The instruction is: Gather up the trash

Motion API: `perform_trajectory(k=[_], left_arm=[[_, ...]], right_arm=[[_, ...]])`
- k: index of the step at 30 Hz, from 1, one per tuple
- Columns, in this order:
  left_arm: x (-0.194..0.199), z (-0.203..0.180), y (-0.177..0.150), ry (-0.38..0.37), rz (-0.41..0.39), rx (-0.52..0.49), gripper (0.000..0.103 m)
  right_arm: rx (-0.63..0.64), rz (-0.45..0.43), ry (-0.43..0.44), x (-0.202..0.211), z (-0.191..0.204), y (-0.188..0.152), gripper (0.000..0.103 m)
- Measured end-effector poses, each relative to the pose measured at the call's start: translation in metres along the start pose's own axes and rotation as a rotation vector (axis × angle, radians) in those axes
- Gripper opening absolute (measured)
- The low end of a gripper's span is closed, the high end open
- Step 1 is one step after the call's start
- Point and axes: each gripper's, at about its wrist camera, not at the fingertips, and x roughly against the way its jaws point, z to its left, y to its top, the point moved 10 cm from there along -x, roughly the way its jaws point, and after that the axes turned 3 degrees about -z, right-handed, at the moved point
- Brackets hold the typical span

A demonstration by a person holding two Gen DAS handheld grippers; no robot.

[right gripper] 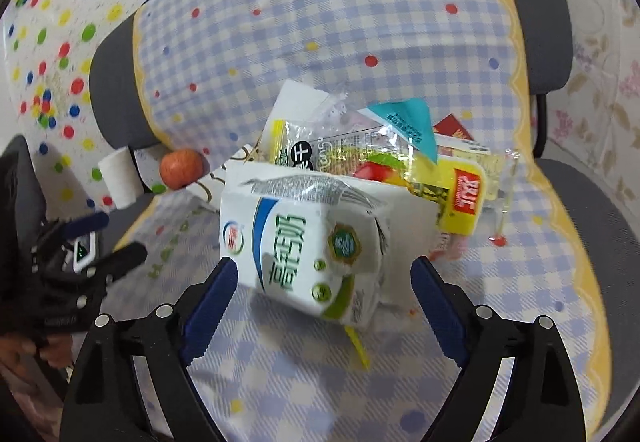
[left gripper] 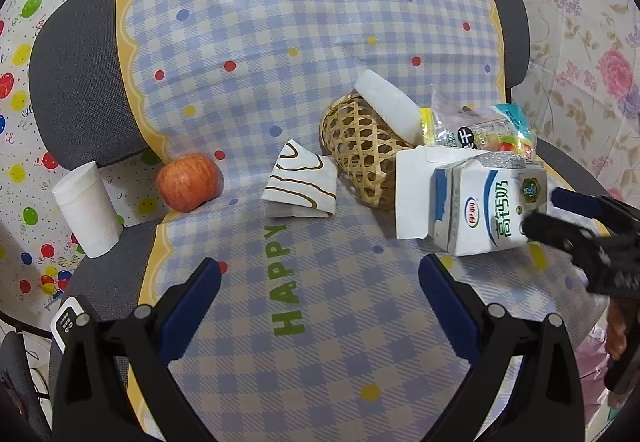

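A blue-and-white checked cloth (left gripper: pixel 280 42) with coloured dots covers the surface that carries everything. On it, right of centre, one woven basket (left gripper: pixel 362 146) lies tipped on its side, a white cup (left gripper: pixel 386 104) at its mouth. One milk carton (left gripper: pixel 488 208) stands just right of the basket with one open white box (left gripper: pixel 412 194) against it; snack wrappers (right gripper: pixel 384 154) pile behind the carton. One folded napkin (left gripper: pixel 300 184) lies left of the basket, one apple (left gripper: pixel 188 180) further left, one paper roll (left gripper: pixel 88 208) at the far left edge.

The left claw (left gripper: pixel 320 282) hovers low over the near cloth, released, fingers spread wide. The right claw (right gripper: pixel 324 290) reaches in level from the right, spread open around the carton's near end, not clamped on it
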Motion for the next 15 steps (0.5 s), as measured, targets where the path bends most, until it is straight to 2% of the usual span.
perform_trajectory(k=[5,11,12,14,15], left_arm=[[-0.006,0.008,-0.002,0.003,0.006,0.011,0.096],[-0.016,0.015,-0.006,0.012,0.026,0.025,0.096],[-0.017,0.016,-0.006,0.011,0.028,0.026,0.096],[-0.017,0.016,-0.006,0.012,0.028,0.025,0.096],[-0.017,0.015,-0.006,0.012,0.028,0.023,0.096]], right_arm=[[-0.064,0.037,0.044,-0.026,-0.003,0.002,0.089],[-0.06,0.052,0.069,-0.037,0.001,0.002,0.092],[-0.059,0.052,0.065,-0.037,0.001,0.002,0.089],[-0.059,0.043,0.068,-0.033,0.001,0.004,0.074],[-0.062,0.035,0.067,-0.029,0.001,0.005,0.057]])
